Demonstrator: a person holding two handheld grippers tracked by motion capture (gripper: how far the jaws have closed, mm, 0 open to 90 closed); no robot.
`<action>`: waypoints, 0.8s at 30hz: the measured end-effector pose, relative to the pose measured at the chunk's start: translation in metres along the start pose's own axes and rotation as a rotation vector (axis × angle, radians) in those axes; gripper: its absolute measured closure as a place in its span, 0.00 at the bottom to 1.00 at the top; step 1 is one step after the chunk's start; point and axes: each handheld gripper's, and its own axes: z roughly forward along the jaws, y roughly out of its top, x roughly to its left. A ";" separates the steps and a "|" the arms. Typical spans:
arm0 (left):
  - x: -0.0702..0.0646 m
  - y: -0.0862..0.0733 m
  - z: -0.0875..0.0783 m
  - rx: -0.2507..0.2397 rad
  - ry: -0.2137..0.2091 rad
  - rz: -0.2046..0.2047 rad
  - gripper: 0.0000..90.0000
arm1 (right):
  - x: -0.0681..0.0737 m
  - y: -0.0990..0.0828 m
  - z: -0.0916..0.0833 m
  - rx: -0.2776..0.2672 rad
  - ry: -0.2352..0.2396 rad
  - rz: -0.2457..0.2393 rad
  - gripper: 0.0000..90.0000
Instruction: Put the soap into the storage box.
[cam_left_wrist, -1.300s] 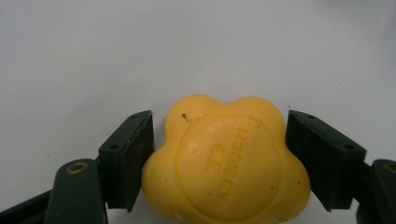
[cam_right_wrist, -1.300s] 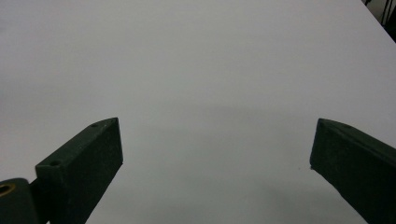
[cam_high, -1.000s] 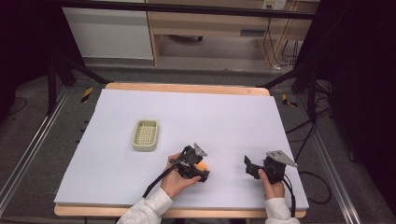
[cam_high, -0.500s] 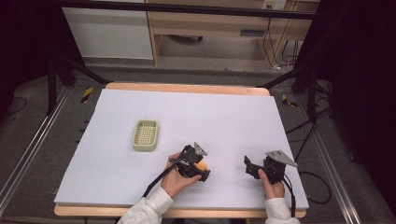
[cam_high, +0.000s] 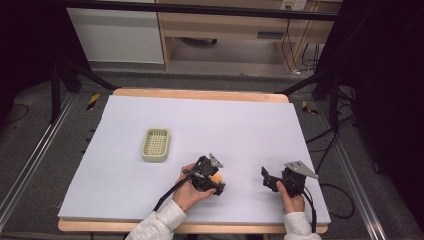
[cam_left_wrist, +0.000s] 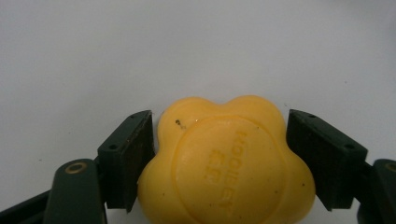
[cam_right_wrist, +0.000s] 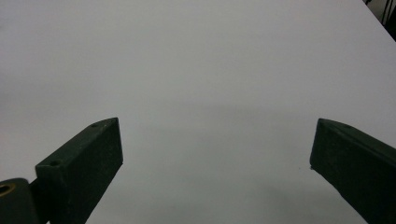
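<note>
Soap (cam_left_wrist: 224, 163): yellow, flower-shaped, embossed writing too faint to read; lies on the desk (cam_high: 250, 125) near its front edge, between the left claw's pads.
Left claw (cam_high: 216, 181): closed on the soap's sides.
Right claw (cam_high: 266, 179): open wide, nothing between.
Basket (cam_high: 155, 145): well apart, bare white sheet all round.

Grey floor (cam_high: 45, 115) surrounds the table (cam_high: 200, 94); wooden shelving (cam_high: 225, 30) stands behind it.

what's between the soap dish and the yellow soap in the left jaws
Nothing: in the high view, only bare white table cover separates the soap dish from the yellow soap.
</note>
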 end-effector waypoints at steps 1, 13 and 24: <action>0.000 0.000 0.000 -0.006 -0.003 -0.007 0.27 | 0.000 0.000 0.000 0.003 0.001 0.001 0.03; 0.001 -0.001 -0.002 -0.022 -0.006 -0.023 0.28 | 0.000 0.000 0.000 0.003 0.001 0.002 0.03; 0.001 -0.003 -0.006 0.001 -0.010 0.014 0.27 | 0.000 0.000 0.000 0.007 -0.001 0.001 0.03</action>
